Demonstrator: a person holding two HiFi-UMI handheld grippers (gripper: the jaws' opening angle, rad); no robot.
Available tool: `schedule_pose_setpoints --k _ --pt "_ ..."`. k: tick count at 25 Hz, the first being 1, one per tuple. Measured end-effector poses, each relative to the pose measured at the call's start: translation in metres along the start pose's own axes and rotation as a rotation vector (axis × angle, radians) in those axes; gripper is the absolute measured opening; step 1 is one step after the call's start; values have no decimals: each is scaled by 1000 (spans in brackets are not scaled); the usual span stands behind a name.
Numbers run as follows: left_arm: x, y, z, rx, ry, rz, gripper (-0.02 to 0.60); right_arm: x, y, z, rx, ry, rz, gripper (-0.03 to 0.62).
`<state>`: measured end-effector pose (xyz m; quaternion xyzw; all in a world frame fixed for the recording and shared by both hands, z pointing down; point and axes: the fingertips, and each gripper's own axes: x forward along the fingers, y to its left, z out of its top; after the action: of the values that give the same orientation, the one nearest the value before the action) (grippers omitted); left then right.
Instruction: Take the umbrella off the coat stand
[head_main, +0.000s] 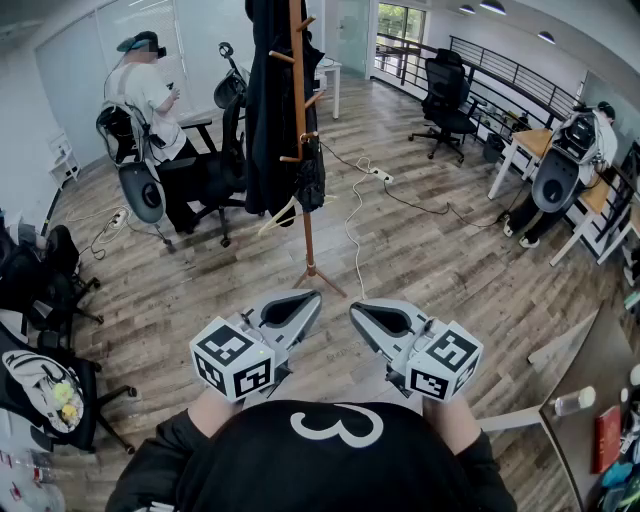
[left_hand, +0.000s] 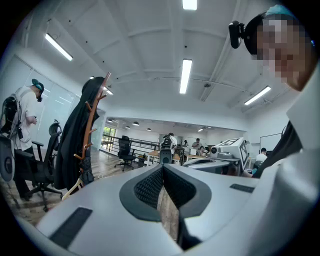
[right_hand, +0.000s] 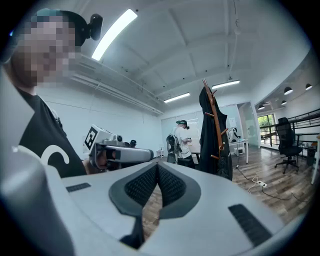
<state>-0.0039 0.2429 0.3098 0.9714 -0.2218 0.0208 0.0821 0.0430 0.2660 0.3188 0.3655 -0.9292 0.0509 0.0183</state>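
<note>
The wooden coat stand (head_main: 300, 120) rises at the top middle of the head view. A long black coat (head_main: 268, 110) hangs on its left side. A folded black umbrella (head_main: 311, 178) hangs from a low peg on its right. A pale curved piece (head_main: 278, 217) shows below the coat, and I cannot tell what it is. My left gripper (head_main: 306, 300) and right gripper (head_main: 362, 313) are side by side near my chest, well short of the stand. Both are shut and hold nothing. The stand (left_hand: 91, 135) is at the left of the left gripper view. The stand (right_hand: 215, 127) is right of middle in the right gripper view.
A white cable with a power strip (head_main: 381, 175) runs over the wooden floor past the stand's base (head_main: 311, 272). A standing person (head_main: 150, 100) and black office chairs (head_main: 225, 150) are to the left. Desks and a seated person (head_main: 575, 150) are at the right.
</note>
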Motion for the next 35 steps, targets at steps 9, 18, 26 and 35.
schedule_pose_setpoints --k 9,18,26,35 --pt "7 -8 -7 10 18 3 17 -7 -3 -5 24 -14 14 26" --pt "27 10 -17 -4 52 7 17 2 -33 -18 79 -5 -24 26" --pt "62 60 -22 -36 87 -6 17 35 -81 -27 115 31 -55 26" --pt "122 169 -31 -104 130 22 17 104 -176 -41 200 54 -60 27"
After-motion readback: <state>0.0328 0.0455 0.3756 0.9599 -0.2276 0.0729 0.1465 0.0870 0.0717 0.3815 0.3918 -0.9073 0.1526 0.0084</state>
